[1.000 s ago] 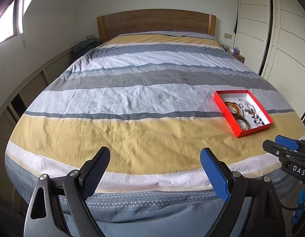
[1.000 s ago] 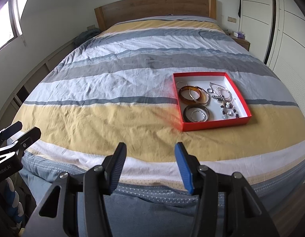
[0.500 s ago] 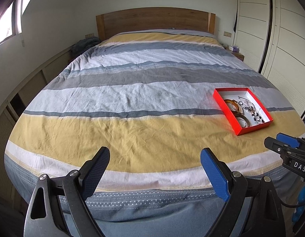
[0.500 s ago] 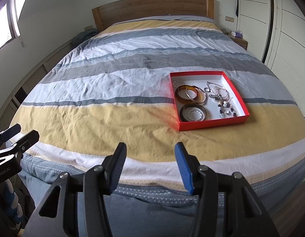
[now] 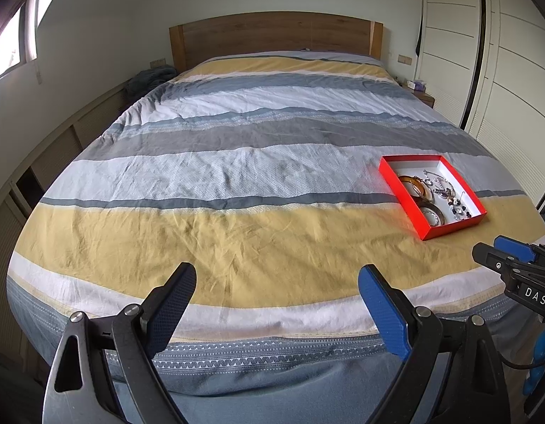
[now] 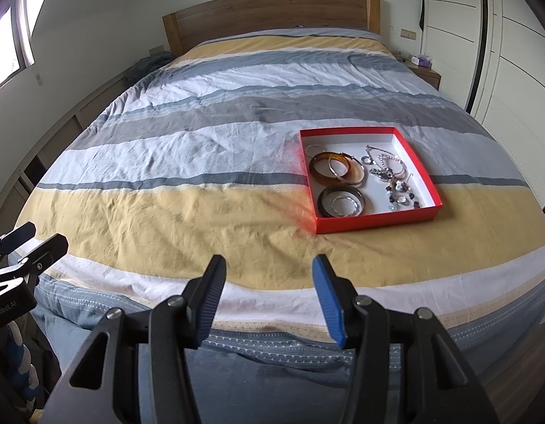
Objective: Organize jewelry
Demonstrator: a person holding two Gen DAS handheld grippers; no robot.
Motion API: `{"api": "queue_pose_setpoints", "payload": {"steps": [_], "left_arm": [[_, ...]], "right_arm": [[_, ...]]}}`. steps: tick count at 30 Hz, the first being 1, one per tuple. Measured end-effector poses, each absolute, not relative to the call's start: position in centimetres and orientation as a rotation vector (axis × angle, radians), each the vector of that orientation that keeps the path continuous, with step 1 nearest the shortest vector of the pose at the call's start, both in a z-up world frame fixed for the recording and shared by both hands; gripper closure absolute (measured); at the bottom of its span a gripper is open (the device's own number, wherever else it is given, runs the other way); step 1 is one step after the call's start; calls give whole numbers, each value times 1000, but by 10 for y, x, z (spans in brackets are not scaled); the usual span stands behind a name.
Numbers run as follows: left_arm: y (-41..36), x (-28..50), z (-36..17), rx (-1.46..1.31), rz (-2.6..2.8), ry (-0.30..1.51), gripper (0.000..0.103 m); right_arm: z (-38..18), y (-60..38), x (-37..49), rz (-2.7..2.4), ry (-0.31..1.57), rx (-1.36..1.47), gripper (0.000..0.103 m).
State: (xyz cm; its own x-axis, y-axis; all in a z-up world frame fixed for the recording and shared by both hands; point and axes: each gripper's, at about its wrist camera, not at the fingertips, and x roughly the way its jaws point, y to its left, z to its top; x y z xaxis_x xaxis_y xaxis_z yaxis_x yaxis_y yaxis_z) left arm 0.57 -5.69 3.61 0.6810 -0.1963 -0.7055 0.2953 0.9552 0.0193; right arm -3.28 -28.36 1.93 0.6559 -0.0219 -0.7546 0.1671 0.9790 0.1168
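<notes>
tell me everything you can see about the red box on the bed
The red box is a shallow, open, square tray, seemingly cardboard: red outside, white inside, no lid in sight. It lies flat on the striped duvet, across the yellow and blue bands. Inside lie bangles toward its left and tangled chains and beads toward its right. No tongs touch it.

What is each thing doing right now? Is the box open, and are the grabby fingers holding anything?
Red box: open, no lid on it, flat on the bed.
Jewelry: loose and jumbled inside the box.
Amber bangle: lying flat in the box.
Left gripper: fingers open wide, holding nothing.
Right gripper: fingers open, holding nothing.
Bed: made, striped cover a bit wrinkled.
</notes>
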Motion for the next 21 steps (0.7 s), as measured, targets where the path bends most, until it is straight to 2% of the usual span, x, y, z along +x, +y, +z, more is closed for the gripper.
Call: {"api": "queue_pose_setpoints", "payload": {"steps": [21], "left_arm": [[-58, 6, 32, 141, -285, 785, 11]], "right_arm": [[18, -287, -34, -106, 850, 181, 54]]}}
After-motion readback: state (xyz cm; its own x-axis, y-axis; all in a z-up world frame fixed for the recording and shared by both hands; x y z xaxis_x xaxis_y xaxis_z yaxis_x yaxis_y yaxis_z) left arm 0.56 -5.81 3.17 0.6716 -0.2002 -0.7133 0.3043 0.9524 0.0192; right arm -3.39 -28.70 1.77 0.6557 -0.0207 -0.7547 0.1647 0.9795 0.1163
